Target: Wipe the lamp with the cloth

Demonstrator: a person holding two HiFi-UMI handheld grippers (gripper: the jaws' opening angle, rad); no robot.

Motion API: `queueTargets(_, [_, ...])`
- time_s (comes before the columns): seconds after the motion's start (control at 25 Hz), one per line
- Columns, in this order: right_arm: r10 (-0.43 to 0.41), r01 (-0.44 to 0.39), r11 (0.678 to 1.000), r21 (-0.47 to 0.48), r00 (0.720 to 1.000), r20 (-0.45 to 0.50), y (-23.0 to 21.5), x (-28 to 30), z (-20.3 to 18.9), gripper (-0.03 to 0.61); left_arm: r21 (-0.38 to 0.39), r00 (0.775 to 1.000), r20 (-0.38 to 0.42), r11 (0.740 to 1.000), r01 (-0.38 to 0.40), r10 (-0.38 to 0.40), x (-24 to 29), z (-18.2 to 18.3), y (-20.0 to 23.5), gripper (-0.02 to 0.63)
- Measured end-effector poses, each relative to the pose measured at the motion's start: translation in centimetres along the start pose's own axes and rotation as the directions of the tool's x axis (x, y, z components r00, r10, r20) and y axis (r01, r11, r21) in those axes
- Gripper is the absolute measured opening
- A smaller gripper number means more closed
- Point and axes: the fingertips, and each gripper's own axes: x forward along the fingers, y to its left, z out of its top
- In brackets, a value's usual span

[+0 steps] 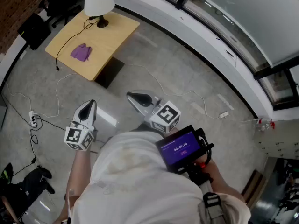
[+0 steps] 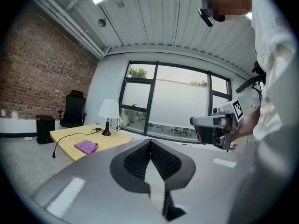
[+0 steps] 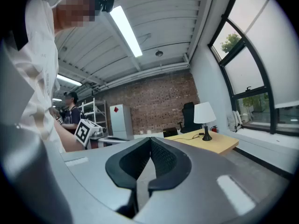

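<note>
Both grippers are well short of the table and level. The left gripper (image 1: 88, 108) has its jaws together with nothing between them. The right gripper (image 1: 138, 99) has its jaws closed at the tips too, also empty. A small purple-lit screen (image 1: 180, 148) is mounted on the right one.

Grey concrete floor (image 1: 187, 83) lies between the grippers and the light wooden table (image 1: 110, 38), which sits far left. Thin white cables (image 1: 60, 85) trail across that floor, and there's a white power strip (image 1: 33, 120) at the left. The table's dark pedestal base (image 1: 110, 73) is at its near edge. A black office chair (image 2: 74, 108) stands past the table against the red brick wall (image 2: 42, 73). A white window ledge (image 1: 187, 27) runs along the far right.

The white-shaded lamp with a dark stem and round base (image 1: 99, 3) is on the table's far corner. It stands upright, long axis vertical, shade on top. Its black cord (image 1: 57, 59) runs over the tabletop and off the left edge.

The crumpled purple cloth (image 1: 81, 52) lies flat on the table, nearer than the lamp and apart from it. It shows no clear long axis.
</note>
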Motion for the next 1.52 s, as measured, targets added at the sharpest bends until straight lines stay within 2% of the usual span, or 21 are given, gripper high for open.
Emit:
queueTargets(0.12, [0.022, -0.025, 0.999, 0.033, 0.996, 0.088, 0.0, -0.2, 1.6, 0.018, 0.005, 1.0, 0.0, 1.0, 0.008, -0.008, 0.0, -0.3, 0.0, 0.002])
queueTargets(0.2, [0.019, -0.022, 0.999, 0.033, 0.995, 0.099, 0.0, -0.3, 1.6, 0.018, 0.004, 1.0, -0.005, 1.0, 0.007, -0.007, 0.0, -0.5, 0.0, 0.002])
queueTargets(0.52, [0.023, -0.024, 0.999, 0.021, 0.998, 0.061, 0.6, 0.2, 1.0, 0.018, 0.022, 1.0, 0.001, 1.0, -0.002, 0.002, -0.5, 0.3, 0.4, 0.002])
queueTargets(0.8, [0.04, -0.041, 0.999, 0.025, 0.999, 0.016, 0.8, 0.1, -0.1, 0.018, 0.003, 0.999, -0.002, 0.999, -0.036, 0.036, -1.4, -0.4, 0.4, 0.002])
queueTargets(1.16, [0.031, -0.03, 0.998, 0.049, 0.999, -0.014, -0.7, 0.5, -1.6, 0.014, 0.001, 0.998, -0.029, 0.998, -0.062, 0.062, -1.1, -1.5, 0.7, 0.002])
queueTargets(1.52, [0.073, -0.071, 0.995, 0.07, 0.997, -0.018, -2.3, 2.5, -1.5, 0.014, 0.009, 0.994, -0.075, 0.997, -0.078, 0.078, 0.3, -1.9, 1.3, 0.002])
